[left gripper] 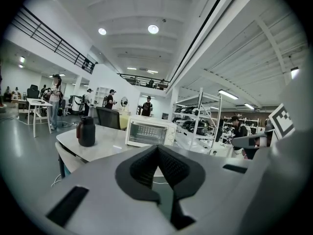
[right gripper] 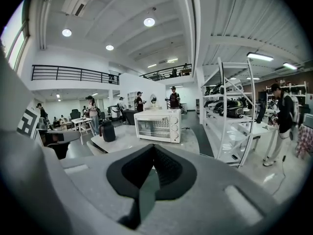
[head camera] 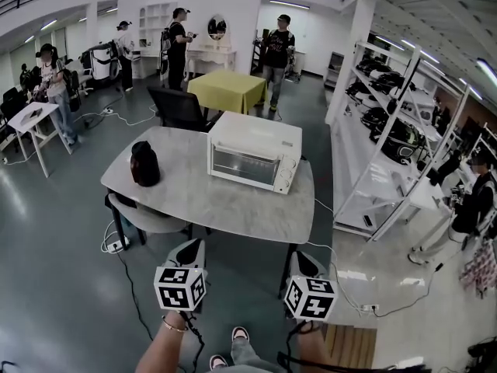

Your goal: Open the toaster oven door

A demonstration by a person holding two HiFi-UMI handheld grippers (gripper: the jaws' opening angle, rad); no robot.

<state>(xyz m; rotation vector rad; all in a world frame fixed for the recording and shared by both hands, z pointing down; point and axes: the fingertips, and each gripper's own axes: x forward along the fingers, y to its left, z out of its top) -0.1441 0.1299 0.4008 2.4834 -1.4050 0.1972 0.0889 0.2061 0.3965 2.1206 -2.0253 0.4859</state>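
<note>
Currently the boxy white toaster oven [head camera: 254,152] stands with its glass door closed toward one o'clock on the rounded grey stone-look bench [head camera: 194,200]. A squat dark jug [head camera: 144,164] stands at nine o'clock. The left claw [head camera: 189,249] and right claw [head camera: 304,259] hover off the six o'clock edge, both pressed together, empty.

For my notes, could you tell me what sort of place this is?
Probably an open-plan lab or workshop hall: tall white metal shelving racks, a white toaster oven on a grey table.
</note>
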